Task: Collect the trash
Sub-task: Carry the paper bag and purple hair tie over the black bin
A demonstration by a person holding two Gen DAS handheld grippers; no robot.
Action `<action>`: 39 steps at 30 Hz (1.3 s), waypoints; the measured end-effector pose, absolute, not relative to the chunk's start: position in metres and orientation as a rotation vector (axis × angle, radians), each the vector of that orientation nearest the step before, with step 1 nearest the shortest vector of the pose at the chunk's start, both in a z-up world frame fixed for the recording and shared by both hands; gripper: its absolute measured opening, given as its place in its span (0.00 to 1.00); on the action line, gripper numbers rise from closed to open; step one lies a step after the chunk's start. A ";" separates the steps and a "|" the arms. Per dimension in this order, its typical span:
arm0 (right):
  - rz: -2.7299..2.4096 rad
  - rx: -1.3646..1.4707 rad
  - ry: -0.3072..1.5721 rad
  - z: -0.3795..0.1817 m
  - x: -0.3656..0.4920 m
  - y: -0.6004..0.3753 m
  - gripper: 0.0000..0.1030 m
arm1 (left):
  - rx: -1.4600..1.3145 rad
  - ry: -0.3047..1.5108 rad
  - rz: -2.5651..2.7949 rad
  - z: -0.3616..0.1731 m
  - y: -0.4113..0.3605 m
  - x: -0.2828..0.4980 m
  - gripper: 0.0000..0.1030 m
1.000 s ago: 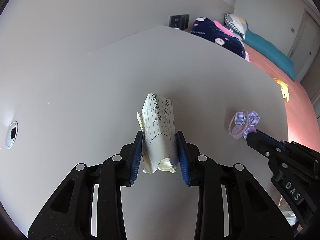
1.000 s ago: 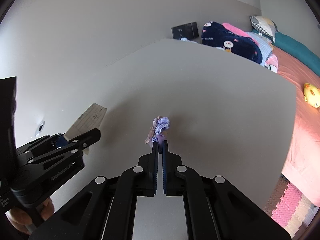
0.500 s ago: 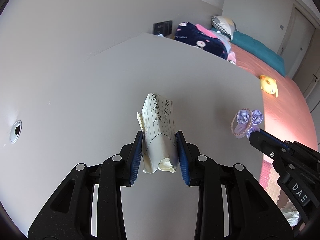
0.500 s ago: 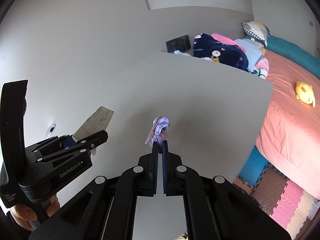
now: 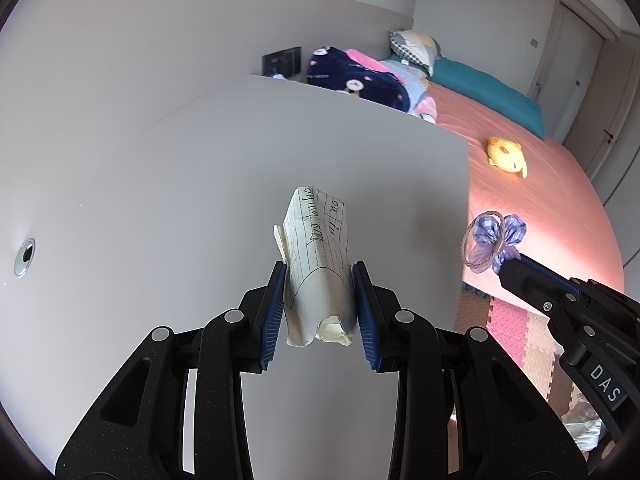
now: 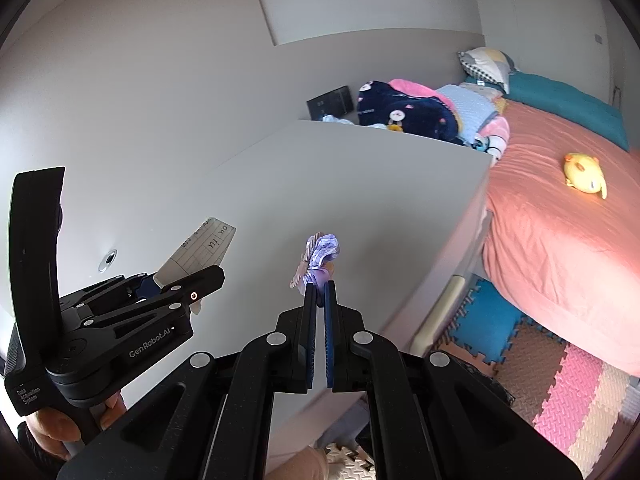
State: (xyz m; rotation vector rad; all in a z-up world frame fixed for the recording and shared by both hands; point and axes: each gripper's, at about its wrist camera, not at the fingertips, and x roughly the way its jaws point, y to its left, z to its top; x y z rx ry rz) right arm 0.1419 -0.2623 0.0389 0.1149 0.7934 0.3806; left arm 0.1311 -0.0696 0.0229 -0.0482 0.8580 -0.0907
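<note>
Left gripper (image 5: 320, 276) clamped on crumpled lined paper (image 5: 318, 264), frame centre, above white desk (image 5: 160, 160). Right gripper (image 6: 319, 292) pinched on purple bow hair tie (image 6: 322, 254), at 3 o'clock in left view.

Even, soft daylight, brightest as a warm glare on the bed (image 5: 560, 208) at right; faint shadows on the bench (image 5: 200, 200); sharp centre, strong fisheye bending, dark vignetted corners.
</note>
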 end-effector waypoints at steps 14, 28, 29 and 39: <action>0.310 0.160 0.762 0.041 0.109 -0.313 0.04 | 0.008 0.847 -0.189 0.029 -0.122 0.112 0.32; 0.233 0.211 0.743 0.037 0.085 -0.362 0.04 | 0.062 0.854 -0.290 0.023 -0.176 0.106 0.32; 0.225 0.217 0.740 0.037 0.082 -0.367 0.04 | 0.066 0.854 -0.299 0.022 -0.180 0.105 0.32; 0.156 0.249 0.730 0.034 0.064 -0.401 0.04 | 0.098 0.859 -0.373 0.017 -0.212 0.102 0.33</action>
